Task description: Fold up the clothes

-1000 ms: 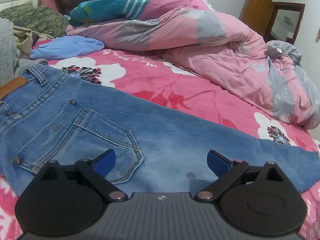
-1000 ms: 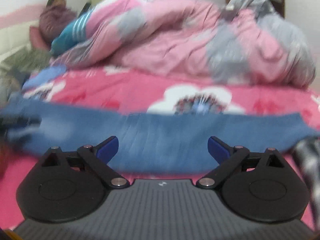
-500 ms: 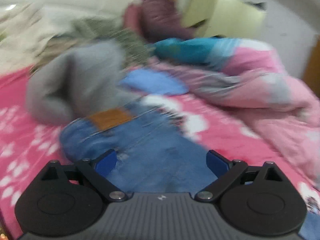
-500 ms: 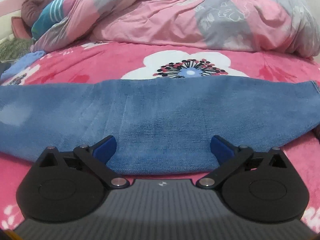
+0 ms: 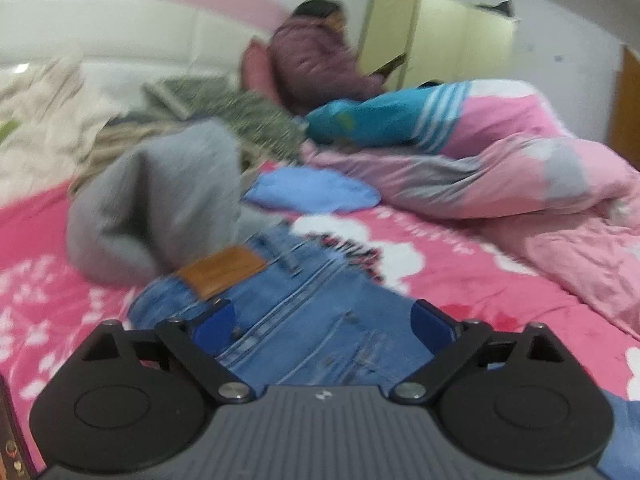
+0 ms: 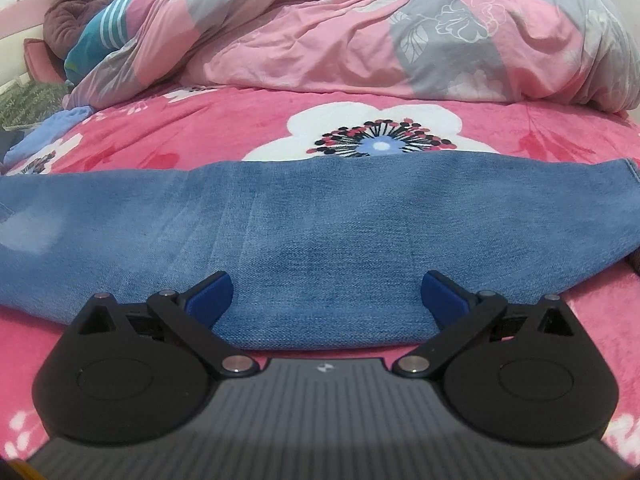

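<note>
**Risk: a grip on only one layer of the denim**

The jeans (image 6: pixel 304 240) lay flat across the pink floral bedcover (image 6: pixel 520 128). My right gripper (image 6: pixel 326 300) stood wide open above the leg, holding nothing. My left gripper (image 5: pixel 324 324) was opening over the waistband, beside a grey garment (image 5: pixel 160 200). I judged that a shallow bite could take the upper layer only, or catch the grey cloth too.

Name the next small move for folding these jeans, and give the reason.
Probably lower the right gripper and close it on the jeans leg edge nearest it. The leg lies flat across the sheet, that gripper's jaws stand wide with nothing between them, and the left gripper, jaws opening, hovers over the waistband, gripping nothing.
</note>
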A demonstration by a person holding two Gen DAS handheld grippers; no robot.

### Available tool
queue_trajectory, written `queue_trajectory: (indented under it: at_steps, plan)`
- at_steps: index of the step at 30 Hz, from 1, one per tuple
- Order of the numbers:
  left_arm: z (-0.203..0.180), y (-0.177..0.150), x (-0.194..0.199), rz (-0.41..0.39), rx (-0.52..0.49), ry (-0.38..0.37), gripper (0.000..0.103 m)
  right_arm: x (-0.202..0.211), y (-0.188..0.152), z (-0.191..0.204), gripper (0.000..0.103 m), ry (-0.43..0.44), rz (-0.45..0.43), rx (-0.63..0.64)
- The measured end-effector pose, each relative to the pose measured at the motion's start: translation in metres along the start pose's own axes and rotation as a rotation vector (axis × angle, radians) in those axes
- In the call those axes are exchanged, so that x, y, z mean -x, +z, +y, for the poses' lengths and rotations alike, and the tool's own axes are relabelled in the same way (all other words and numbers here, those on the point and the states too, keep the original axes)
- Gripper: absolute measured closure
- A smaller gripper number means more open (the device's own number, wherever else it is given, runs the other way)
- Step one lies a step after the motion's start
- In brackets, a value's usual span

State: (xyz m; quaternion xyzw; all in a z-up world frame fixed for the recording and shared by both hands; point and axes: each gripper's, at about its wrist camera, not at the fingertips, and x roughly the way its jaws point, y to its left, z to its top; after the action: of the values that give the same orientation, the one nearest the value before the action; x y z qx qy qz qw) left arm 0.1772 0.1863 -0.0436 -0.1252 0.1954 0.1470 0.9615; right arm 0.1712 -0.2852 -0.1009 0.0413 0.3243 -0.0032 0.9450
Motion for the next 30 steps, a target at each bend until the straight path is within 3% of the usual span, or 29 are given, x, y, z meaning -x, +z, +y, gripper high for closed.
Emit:
queue_trajectory:
  at_steps: [6, 12, 16, 20, 30]
  plan:
    - [-0.021, -0.010, -0.001, 0.119, -0.012, -0.318, 0.002, -0.001, 0.000, 0.000, 0.001, 0.002, -0.002, -0.002]
    - [-0.046, -0.024, -0.001, 0.180, -0.072, -0.436, 0.002, -0.001, 0.000, 0.000, 0.001, 0.003, -0.003, -0.001]
    - [-0.055, -0.037, -0.001, 0.219, -0.097, -0.442, 0.002, -0.001, 0.000, 0.000, 0.001, 0.002, -0.003, 0.000]
    - [-0.064, -0.047, -0.008, 0.257, -0.143, -0.401, 0.000, -0.001, 0.000, 0.000, 0.001, 0.001, -0.004, 0.001]
    - [-0.086, -0.064, -0.006, 0.246, -0.302, -0.284, 0.000, -0.001, 0.000, 0.000, 0.001, 0.000, -0.006, 0.002]
